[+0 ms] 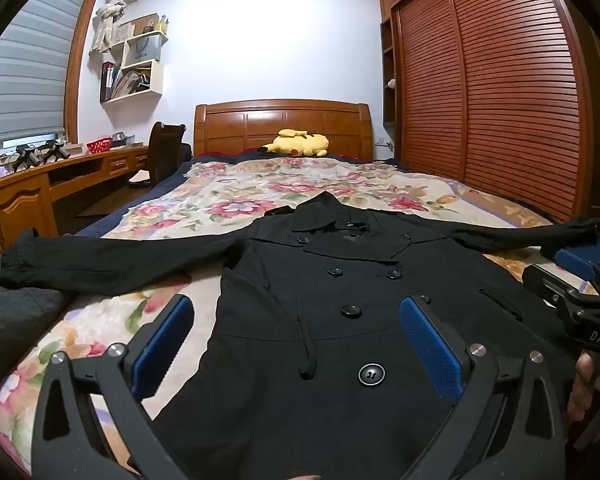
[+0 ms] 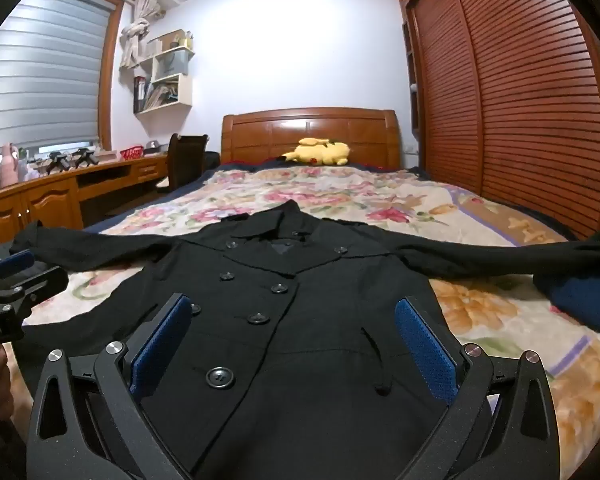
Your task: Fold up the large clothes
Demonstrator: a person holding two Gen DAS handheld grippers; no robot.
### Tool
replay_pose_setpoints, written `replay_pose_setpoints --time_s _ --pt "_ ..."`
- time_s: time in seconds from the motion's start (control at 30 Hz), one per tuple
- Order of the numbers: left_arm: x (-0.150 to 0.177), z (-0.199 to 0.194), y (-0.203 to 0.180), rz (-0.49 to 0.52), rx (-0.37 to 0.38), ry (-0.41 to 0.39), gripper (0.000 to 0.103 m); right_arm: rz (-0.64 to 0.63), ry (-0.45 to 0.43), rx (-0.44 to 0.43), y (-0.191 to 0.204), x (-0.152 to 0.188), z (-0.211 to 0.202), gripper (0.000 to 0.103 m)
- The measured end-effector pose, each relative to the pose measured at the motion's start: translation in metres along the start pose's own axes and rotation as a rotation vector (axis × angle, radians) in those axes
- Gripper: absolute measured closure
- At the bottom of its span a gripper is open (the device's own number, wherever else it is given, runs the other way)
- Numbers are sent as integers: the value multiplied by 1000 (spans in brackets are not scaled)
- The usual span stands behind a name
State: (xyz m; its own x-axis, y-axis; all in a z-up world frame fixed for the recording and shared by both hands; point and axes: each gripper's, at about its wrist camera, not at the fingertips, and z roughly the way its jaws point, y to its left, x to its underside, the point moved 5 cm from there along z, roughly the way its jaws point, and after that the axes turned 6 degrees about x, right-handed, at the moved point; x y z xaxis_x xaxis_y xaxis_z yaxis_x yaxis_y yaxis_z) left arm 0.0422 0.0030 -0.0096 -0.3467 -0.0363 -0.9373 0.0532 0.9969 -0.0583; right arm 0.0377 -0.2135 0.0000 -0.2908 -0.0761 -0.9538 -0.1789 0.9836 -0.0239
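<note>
Coat (image 1: 340,280) lies flat lengthwise, collar toward headboard (image 1: 283,120), sleeves spread sideways.

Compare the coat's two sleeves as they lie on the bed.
The left sleeve runs almost level and ends beside a dark bundle at the bed's edge. The right sleeve angles slightly toward the wardrobe, its cuff near a navy cloth. Both are black, spread straight out from the coat and unfolded.

L hand-held gripper (image 1: 296,344) & R hand-held gripper (image 2: 294,344): jaws wide apart, side by side.
</note>
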Motion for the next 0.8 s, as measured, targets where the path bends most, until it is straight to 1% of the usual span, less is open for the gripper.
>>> replay_pose_setpoints --time_s 0.8 --pt "1 -2 3 0 -1 -5 0 3 -8 -1 -1 -1 0 0"
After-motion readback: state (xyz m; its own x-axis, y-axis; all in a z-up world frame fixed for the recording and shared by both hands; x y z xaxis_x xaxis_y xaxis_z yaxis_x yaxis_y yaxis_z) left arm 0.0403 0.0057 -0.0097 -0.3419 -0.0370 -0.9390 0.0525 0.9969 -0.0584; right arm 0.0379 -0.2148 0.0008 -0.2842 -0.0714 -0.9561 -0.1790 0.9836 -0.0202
